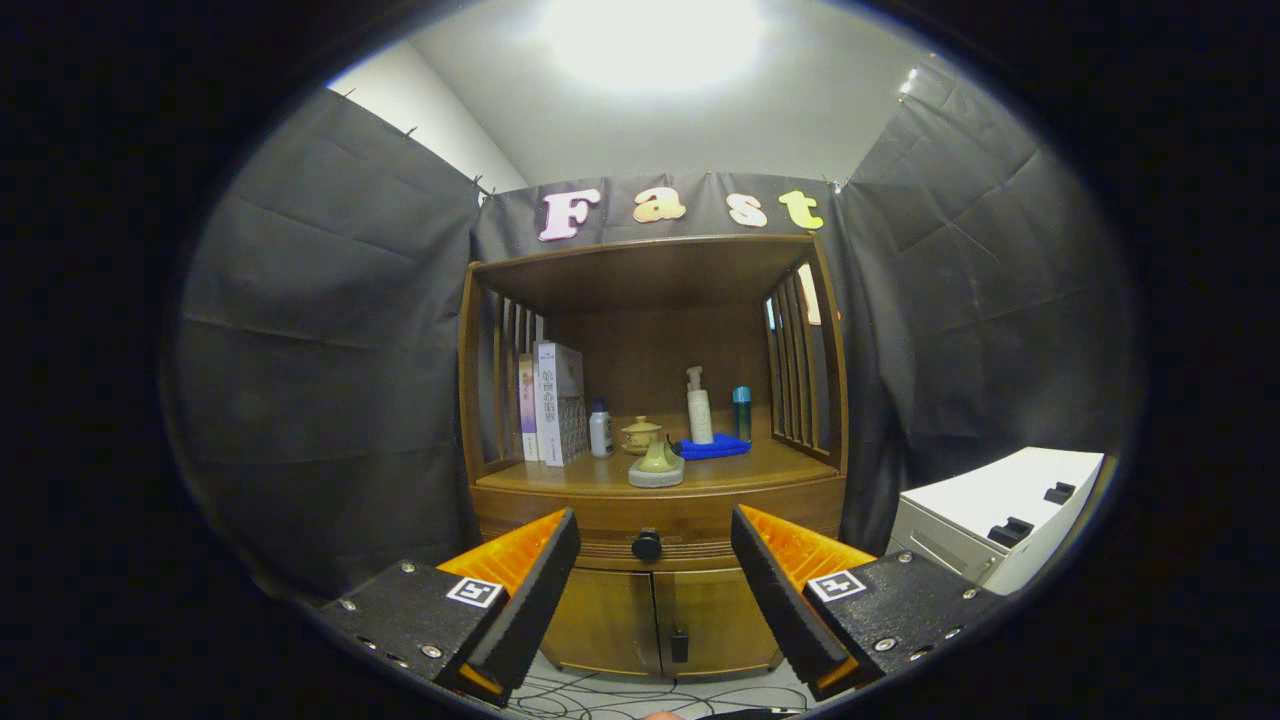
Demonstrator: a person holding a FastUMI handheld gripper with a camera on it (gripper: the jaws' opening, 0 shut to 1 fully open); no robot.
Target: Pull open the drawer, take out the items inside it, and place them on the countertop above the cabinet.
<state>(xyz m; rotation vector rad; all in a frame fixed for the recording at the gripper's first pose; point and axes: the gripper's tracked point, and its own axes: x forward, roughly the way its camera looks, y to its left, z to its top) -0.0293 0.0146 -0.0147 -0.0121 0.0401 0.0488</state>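
Spread wide and holding nothing, the claw (pixel 655 585) is hanging in front of the cabinet (pixel 655 520), its fingers (pixel 535 590) framing the dark knob (pixel 647 545) of the drawer (pixel 600 520) — knob beyond the tips, roughly centred. The drawer is sitting shut, so I'm not seeing its contents. I'm judging the approach as the step in hand: I'm keeping the knob centred, easing straight in, and closing only once both pads flank it — then pulling level, not downward. The countertop (pixel 560 478) above is already carrying a ceramic piece (pixel 656 465), bottles and books.

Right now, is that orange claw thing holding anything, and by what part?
Nothing is held. The gripper is open, the closed drawer's black knob beyond its fingers.
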